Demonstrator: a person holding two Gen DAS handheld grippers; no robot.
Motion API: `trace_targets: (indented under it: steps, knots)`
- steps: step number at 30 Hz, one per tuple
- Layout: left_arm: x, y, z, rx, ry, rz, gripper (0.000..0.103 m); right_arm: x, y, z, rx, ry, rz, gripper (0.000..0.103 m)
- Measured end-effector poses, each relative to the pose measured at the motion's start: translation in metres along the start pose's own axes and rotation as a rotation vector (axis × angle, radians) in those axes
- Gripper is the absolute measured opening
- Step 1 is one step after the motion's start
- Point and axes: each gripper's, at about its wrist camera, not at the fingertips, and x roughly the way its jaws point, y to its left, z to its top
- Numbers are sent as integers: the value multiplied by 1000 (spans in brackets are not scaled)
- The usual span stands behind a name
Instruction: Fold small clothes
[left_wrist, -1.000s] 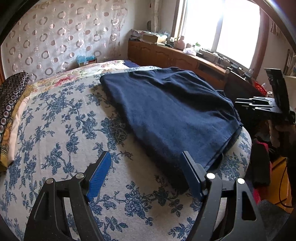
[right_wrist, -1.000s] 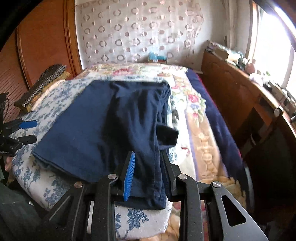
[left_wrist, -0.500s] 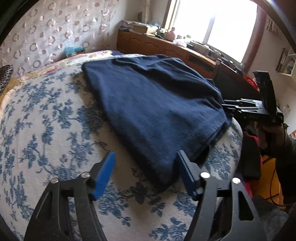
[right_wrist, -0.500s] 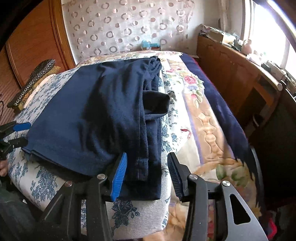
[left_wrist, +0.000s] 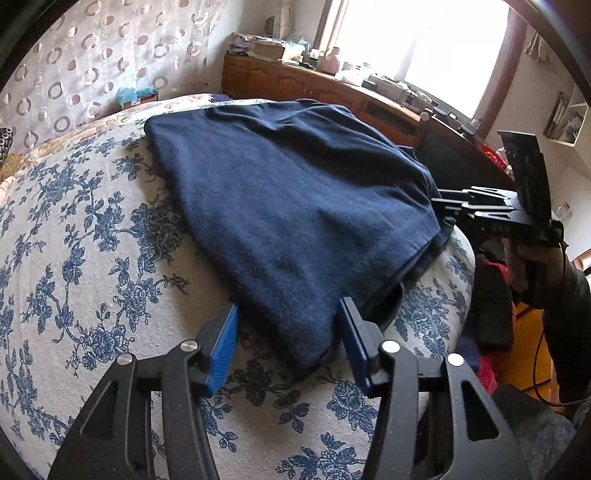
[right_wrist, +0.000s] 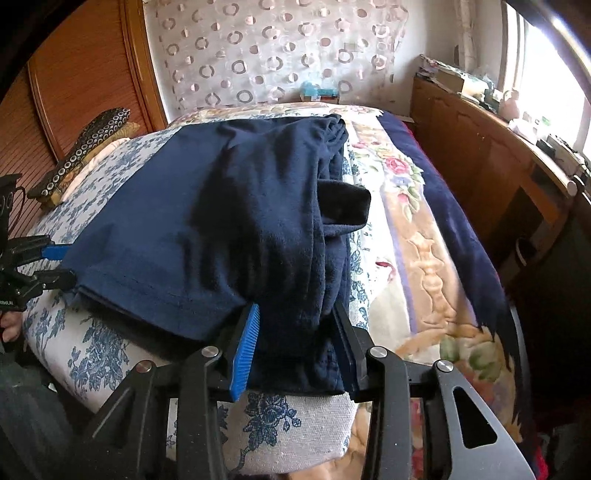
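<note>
A navy garment (left_wrist: 295, 206) lies folded lengthwise on the blue-flowered sheet (left_wrist: 92, 258) of a bed. My left gripper (left_wrist: 288, 304) straddles its near corner. Its blue pads are closing, and a gap still shows beside the cloth lower down. The right wrist view shows the same garment (right_wrist: 221, 229) with a doubled fold along its right side. My right gripper (right_wrist: 295, 306) is closing on that fold's near end, and the cloth fills the space between the pads. Each gripper also shows in the other's view: right gripper (left_wrist: 439, 206), left gripper (right_wrist: 64, 264).
A wooden cabinet (right_wrist: 480, 147) with clutter runs under the window at the right. A floral quilt (right_wrist: 417, 240) and a dark blue blanket (right_wrist: 461, 229) cover the bed's right side. A patterned pillow (right_wrist: 92, 140) lies at the far left. A person's hand (left_wrist: 535, 266) holds the right gripper.
The left gripper came closer to the garment's corner and its jaws narrowed around it. The right gripper's jaws widened, sank over the folded edge, then narrowed on it.
</note>
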Motion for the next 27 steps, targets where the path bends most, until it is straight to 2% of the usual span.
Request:
trace_targets:
  steps: [4, 5, 6, 7, 8, 9, 14, 16, 19, 24, 27]
  knots:
    - [-1, 1, -1, -3, -1, 0, 54, -4, -1, 4, 16, -29, -6, 40]
    - [-1, 1, -1, -2, -1, 2, 54, -5, 1, 5, 10, -32, -4, 38]
    - [-1, 1, -1, 0, -1, 4, 54, -5, 4, 5, -1, -34, 0, 25]
    - [-2, 0, -2, 1, -1, 6, 54, -6, 8, 5, -15, -34, -1, 19]
    - [-2, 0, -1, 2, -1, 7, 54, -8, 13, 6, -33, -39, -10, 9]
    - [-2, -1, -1, 3, 0, 8, 54, -10, 17, 6, -45, -53, -13, 7]
    - [-2, -1, -1, 1, -1, 6, 54, -27, 32, 10, -65, -137, 40, 6]
    - [-3, -3, -2, 4, 0, 6, 54, -28, 37, 11, -84, -145, 31, 6]
    - [-4, -5, -4, 8, 1, -8, 46, -24, 34, 8, -94, -127, 2, 6]
    - [-7, -5, -7, -1, 4, -20, 44, -14, 17, -5, -58, -67, -65, 6]
    - [-10, -4, -10, -9, 10, -38, 36, -13, 13, -10, -51, -52, -85, 6]
